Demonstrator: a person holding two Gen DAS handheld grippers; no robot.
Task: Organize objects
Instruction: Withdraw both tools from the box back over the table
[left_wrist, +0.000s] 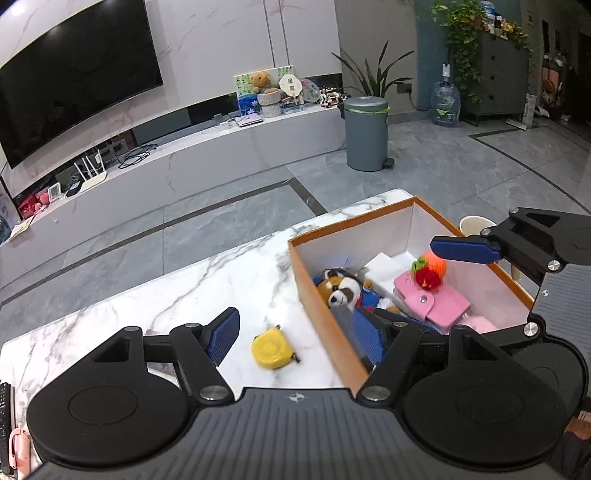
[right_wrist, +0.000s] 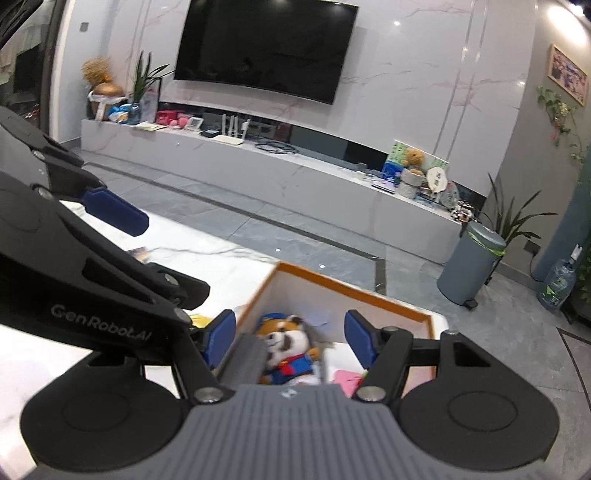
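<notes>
Table (left_wrist: 192, 280): your white marble work surface, which carries the box and the one loose item left in sight.
Box (left_wrist: 325, 317): the orange-walled carton at the table's right end. It already holds the plush toy (left_wrist: 341, 286), the pink wallet (left_wrist: 432, 304) and a red-and-orange knitted fruit (left_wrist: 428, 271), so treat it as the destination.
Left gripper (left_wrist: 295, 338): your fingers stand spread with nothing between them. One pad hangs over the bare table and the other over the box's near wall.
Right gripper (right_wrist: 290, 338): also parted and empty, held above the box with the plush toy showing in the gap.
Tape measure (left_wrist: 271, 347): the small yellow case lies flat on the marble, just left of the box wall and close in front of your left gripper.
Next move, as I judge it: swing the left gripper clear of the box wall, centre both pads either side of the yellow case, then come down squarely before closing. Its rounded body may slip if you pinch off-centre.
</notes>
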